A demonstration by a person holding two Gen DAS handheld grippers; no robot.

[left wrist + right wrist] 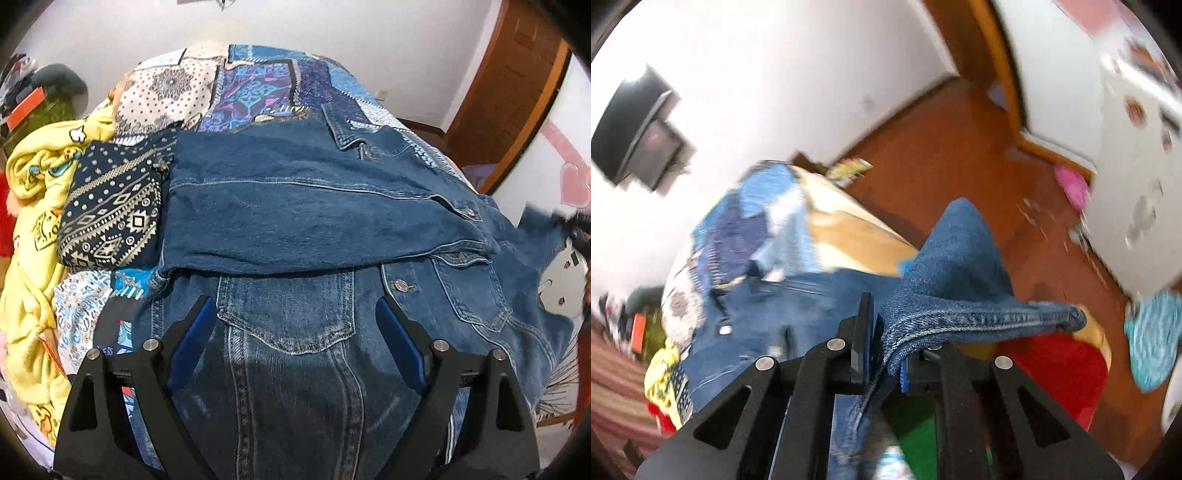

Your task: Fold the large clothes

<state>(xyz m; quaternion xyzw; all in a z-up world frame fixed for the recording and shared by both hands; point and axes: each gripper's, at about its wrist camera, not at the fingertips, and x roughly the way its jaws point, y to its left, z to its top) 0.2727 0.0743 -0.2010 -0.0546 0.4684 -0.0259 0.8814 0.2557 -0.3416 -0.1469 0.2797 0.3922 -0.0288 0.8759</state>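
Pinching a thick seamed denim fold, my right gripper [886, 347] lifts the jacket [295, 206] off the bed [258, 85]; left gripper [295, 314] hovers spread, empty.

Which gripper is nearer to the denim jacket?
Right. The right gripper is shut on a fold of the denim jacket, touching it. The left gripper hangs open above the jacket's chest pocket, gripping nothing.
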